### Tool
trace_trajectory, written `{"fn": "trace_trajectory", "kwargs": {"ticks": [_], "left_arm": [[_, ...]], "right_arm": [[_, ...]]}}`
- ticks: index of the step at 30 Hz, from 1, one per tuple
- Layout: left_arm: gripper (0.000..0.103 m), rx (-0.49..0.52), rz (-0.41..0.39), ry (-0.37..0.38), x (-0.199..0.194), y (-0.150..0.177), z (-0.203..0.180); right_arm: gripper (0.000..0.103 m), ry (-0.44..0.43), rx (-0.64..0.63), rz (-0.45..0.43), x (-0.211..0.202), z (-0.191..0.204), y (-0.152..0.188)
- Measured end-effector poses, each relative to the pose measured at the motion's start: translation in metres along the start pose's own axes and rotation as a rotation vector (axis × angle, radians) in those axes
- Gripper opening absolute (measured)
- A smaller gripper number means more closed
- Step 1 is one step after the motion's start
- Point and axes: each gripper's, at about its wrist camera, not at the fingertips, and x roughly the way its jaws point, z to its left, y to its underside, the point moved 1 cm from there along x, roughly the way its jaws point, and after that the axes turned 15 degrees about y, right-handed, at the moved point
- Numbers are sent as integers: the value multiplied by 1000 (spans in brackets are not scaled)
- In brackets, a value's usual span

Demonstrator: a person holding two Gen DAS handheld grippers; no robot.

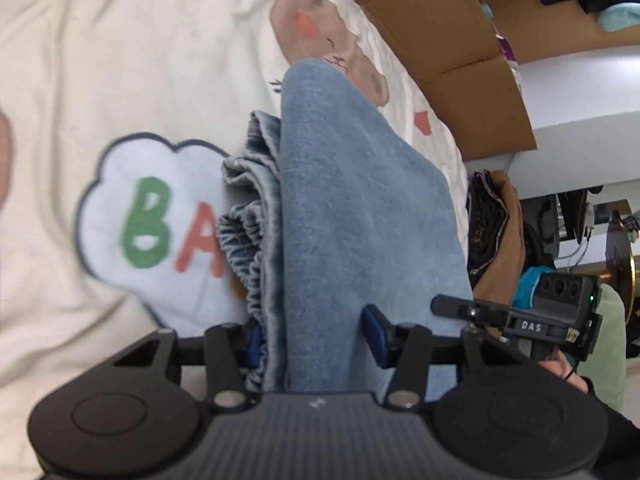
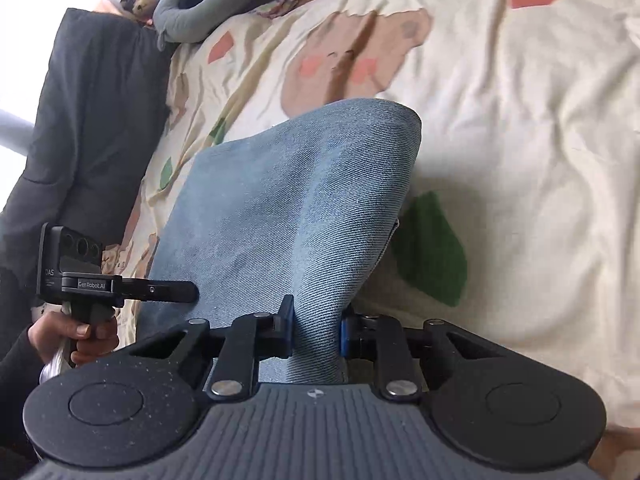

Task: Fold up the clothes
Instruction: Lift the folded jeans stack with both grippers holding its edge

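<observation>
Between both pairs of jaws, denim garment [image 2: 288,208] (clamped tight), above printed bedsheet [image 2: 520,120].

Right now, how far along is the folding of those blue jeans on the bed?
Partly done. The light blue denim jeans already look doubled over, with the gathered waistband bunched beside the smooth top layer. In hand: the left tongs and right tongs each pinch an edge of the denim, lifted over the cream cartoon-print bedsheet. Left: lay it down flat and finish the fold.
</observation>
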Motion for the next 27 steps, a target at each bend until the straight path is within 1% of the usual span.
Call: {"fn": "trace_trajectory", "kwargs": {"ticks": [5, 13, 19, 22, 23, 24, 25, 26, 27], "left_arm": [[52, -3, 18, 16, 23, -3, -5], [51, -12, 31, 53, 63, 0, -21], [51, -11, 68, 77, 88, -2, -30], [54, 28, 102, 73, 99, -6, -29], [55, 25, 111, 79, 101, -7, -26], [56, 19, 117, 87, 103, -8, -24], [59, 24, 118, 91, 104, -9, -23], [64, 39, 121, 83, 105, -9, -24], [68, 60, 121, 69, 106, -9, -23]], "right_arm": [[20, 17, 20, -6, -12, -22, 0], [20, 53, 57, -43, -37, -58, -6], [20, 68, 71, -54, -53, -82, -11], [21, 64, 109, -40, -47, -96, -10], [23, 64, 119, -30, -42, -101, -9], [27, 65, 131, -22, -37, -106, -7], [30, 65, 142, -16, -32, -111, -6], [31, 65, 154, -9, -28, -116, -5], [34, 56, 173, -7, -24, -121, -4]]}}
